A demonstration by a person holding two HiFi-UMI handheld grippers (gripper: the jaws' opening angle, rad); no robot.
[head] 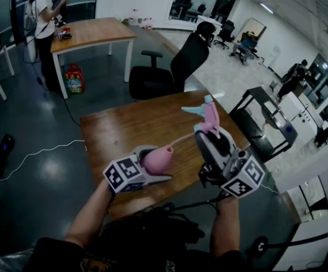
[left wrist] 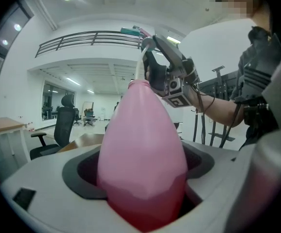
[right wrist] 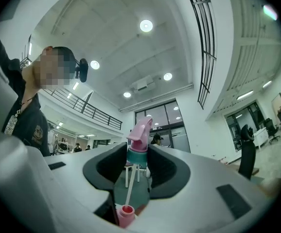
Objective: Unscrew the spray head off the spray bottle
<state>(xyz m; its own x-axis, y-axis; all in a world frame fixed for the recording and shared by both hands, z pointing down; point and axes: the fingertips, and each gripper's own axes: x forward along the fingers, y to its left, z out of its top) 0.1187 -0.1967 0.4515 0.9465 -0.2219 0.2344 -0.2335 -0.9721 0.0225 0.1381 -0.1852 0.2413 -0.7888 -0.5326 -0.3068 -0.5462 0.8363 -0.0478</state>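
A: Open office hall; wooden table lies under both grippers. Head view?

B: Left gripper points approx. level, jaws clamped on the pink spray bottle body. Right gripper is tilted up, jaws closed on the spray head collar.

A: Right gripper view adds?

B: Head is off the neck. Dip tube runs from the collar btwn the jaws down into the bottle neck.

Open wooden surface is lying under the left tongs and right tongs, a dip tube is bridging their gap, and an office chair is standing beyond the far edge.
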